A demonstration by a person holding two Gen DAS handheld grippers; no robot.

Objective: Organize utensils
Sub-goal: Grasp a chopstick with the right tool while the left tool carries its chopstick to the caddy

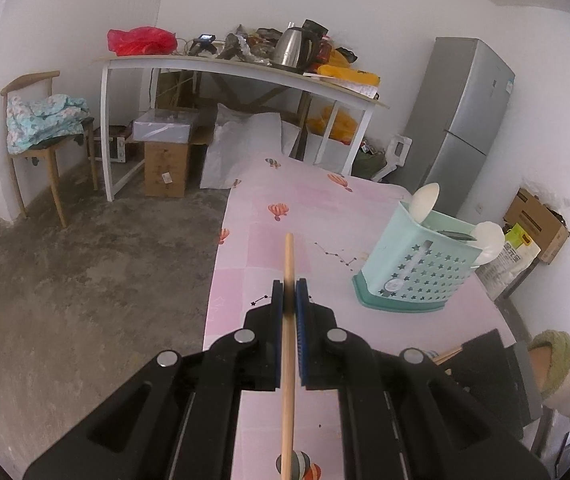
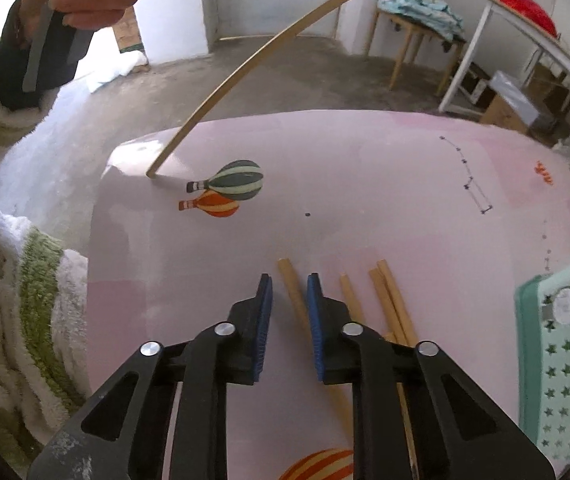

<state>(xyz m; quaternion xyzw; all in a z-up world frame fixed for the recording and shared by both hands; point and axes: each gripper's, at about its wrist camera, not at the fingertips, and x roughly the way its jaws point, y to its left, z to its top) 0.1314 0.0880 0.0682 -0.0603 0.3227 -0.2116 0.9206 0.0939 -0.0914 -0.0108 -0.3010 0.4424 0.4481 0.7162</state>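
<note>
The left tool (image 1: 289, 296) is clamped on one wooden chopstick (image 1: 289, 264), pinched between its blue pads; the stick runs forward past the tips and back under the tool body. In the right wrist view that same stick slants down from the top of the picture until its far end rests on the pink desk (image 2: 365, 168) near the corner, just beside two printed balloons.

The right tool (image 2: 289, 294) stands slightly open, pointing steeply down at the desk. A loose chopstick (image 2: 291, 284) lies on the cloth between its pads — a gap shows on each side, so nothing is gripped. To its right lie three more chopsticks (image 2: 389, 300), close together and partly crossing, their near ends hidden under the tool. That makes four on the desk and one held, five in all.

One mint-green utensil basket (image 1: 417, 268) with star-shaped holes stands upright near the desk's right edge. Two white spoons (image 1: 425, 200) stick up out of it, one at the back corner and one at the right; something dark lies inside, too hidden to name. In the right wrist view the basket sits just right of the loose sticks.

The middle and far part of the desk are bare cloth — open room between the sticks and the far edge. A hand in a green-and-white fleece sleeve (image 2: 25, 300) holds each tool.
</note>
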